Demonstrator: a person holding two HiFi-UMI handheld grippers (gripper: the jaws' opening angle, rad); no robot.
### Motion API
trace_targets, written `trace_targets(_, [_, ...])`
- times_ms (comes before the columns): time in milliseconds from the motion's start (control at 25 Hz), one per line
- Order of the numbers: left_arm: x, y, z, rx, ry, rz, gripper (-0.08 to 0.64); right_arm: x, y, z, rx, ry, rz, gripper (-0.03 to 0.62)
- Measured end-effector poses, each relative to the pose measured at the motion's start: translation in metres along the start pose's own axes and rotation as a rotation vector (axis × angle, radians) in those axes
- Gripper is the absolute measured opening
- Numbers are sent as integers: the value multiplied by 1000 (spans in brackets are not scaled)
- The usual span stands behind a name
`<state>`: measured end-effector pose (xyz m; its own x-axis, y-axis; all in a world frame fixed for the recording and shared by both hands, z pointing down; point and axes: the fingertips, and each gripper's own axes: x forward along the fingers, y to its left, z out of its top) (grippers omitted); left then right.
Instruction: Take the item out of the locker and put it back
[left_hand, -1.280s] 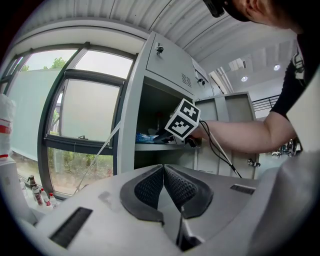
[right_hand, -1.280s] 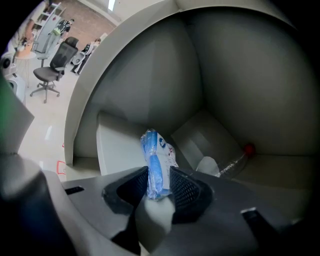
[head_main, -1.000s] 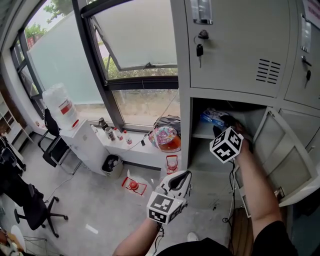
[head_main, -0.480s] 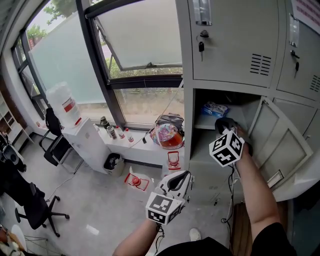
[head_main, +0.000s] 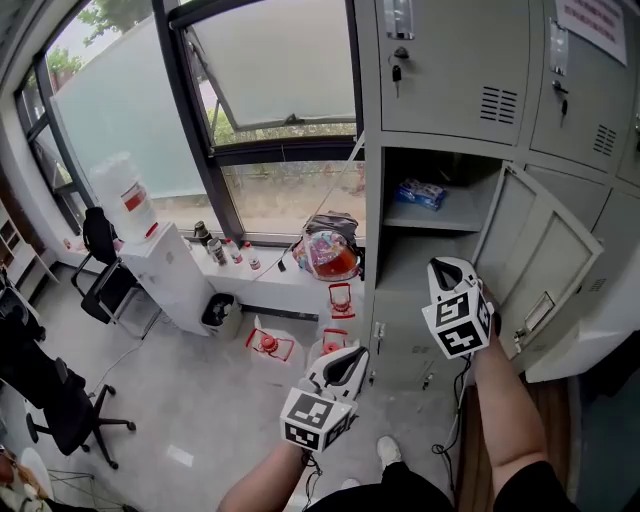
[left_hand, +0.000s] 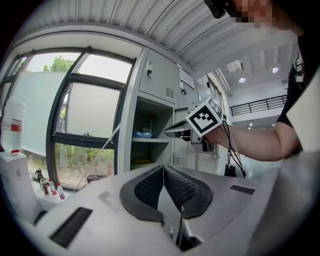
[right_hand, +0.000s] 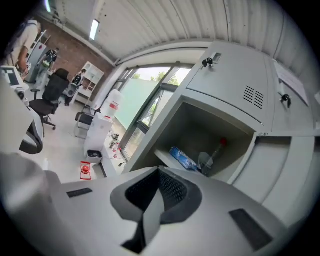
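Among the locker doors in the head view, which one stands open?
The door of the compartment holding the blue packet, swung out to the right. The upper doors are shut flat.

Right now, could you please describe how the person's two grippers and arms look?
The left gripper and right gripper are pale grey shells with black ribbed pads. Each carries a white cube printed with black square markers. A thin black cable hangs from the right one. The forearms are bare; a black short sleeve shows above the right one.
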<state>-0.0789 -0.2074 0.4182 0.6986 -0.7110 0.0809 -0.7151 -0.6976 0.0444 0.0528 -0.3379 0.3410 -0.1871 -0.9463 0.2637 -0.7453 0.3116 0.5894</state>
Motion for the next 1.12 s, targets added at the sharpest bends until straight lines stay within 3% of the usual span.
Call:
trace_targets(400, [-43, -36, -49, -63, 73, -33, 17, -80, 68, -57, 159, 14, 72, 52])
trace_targets(680, [-51, -66, -66, -45, 105, -41, 17, -131, 107, -81, 234, -10, 144, 52])
trace_targets(1120, [-41, -156, -88, -66, 151, -54, 17, -215, 138, -152, 372, -7, 291, 52])
